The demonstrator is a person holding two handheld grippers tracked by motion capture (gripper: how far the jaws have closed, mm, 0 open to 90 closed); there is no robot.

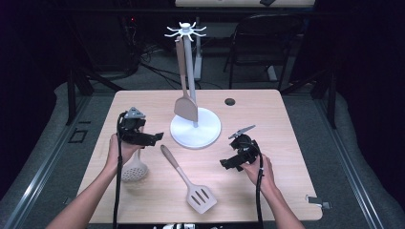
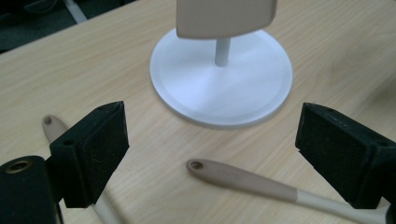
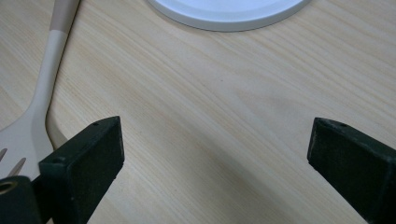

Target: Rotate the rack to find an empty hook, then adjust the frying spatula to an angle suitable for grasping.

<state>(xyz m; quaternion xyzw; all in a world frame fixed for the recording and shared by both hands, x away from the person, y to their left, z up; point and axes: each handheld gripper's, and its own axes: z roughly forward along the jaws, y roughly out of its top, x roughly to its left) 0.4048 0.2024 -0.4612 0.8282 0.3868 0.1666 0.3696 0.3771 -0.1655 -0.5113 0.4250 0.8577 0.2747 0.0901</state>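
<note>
Both tongs, left (image 1: 155, 138) and right (image 1: 228, 163), stood wide open and empty. The slotted spatula (image 1: 187, 180) lay flat on the table (image 1: 267, 119), near the white rack (image 1: 196, 128), between them. Likely reaching stage; next, closing on its handle.

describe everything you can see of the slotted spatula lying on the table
The slotted spatula lies flat on the wooden table, between the two grippers and touched by neither. Its handle is taupe near the end, which has a hanging hole and points toward the white stand base, then cream. The pale blade with three slots points toward the person.
</note>
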